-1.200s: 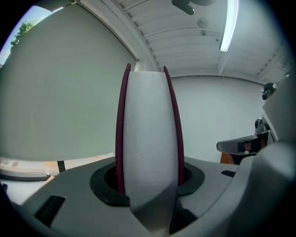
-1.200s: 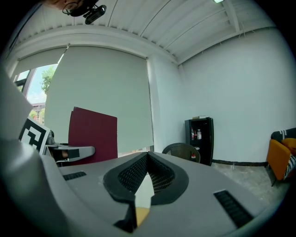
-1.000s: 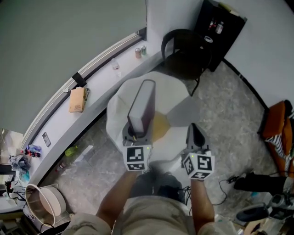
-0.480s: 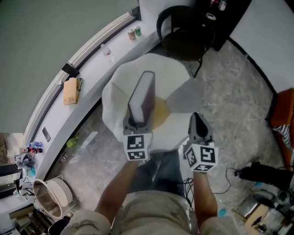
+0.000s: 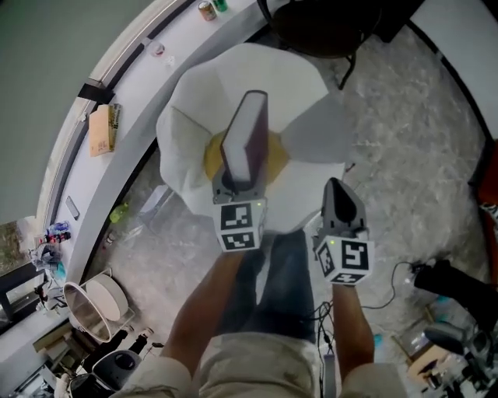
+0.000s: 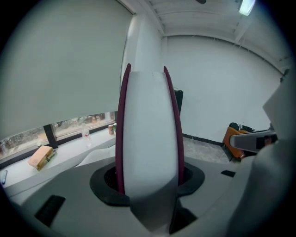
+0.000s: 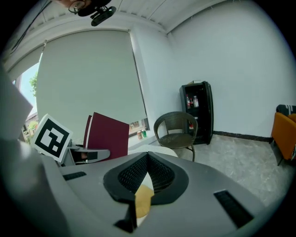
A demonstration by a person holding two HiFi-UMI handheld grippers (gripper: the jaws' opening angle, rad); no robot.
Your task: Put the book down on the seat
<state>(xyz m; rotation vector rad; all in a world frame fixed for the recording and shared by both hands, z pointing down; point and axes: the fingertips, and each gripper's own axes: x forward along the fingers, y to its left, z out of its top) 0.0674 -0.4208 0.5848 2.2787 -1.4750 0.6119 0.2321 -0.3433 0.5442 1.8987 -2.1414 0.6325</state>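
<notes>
A book (image 5: pixel 247 144) with maroon covers and white pages stands on edge in my left gripper (image 5: pixel 233 186), which is shut on its lower end. It hangs over the yellow centre (image 5: pixel 212 155) of a white petal-shaped seat (image 5: pixel 202 93). In the left gripper view the book (image 6: pixel 150 139) fills the middle, its page edge facing the camera, with the left gripper (image 6: pixel 150 185) clamped on both covers. My right gripper (image 5: pixel 342 204) is at the seat's near right edge, shut and holding nothing. In the right gripper view the book (image 7: pixel 107 136) shows to the left of the right gripper (image 7: pixel 147 159).
A black wicker chair (image 5: pixel 327 23) stands beyond the seat, beside a dark cabinet (image 7: pixel 199 111). A curved window ledge carries a cardboard box (image 5: pixel 101 128) and cans (image 5: pixel 206 9). An orange chair (image 7: pixel 284 127) and cables (image 5: pixel 405 272) are on the right, a round bin (image 5: pixel 97 307) lower left.
Both grippers have come down toward the seat. The book, still held on edge by the left gripper, now sits lower over the yellow centre.
</notes>
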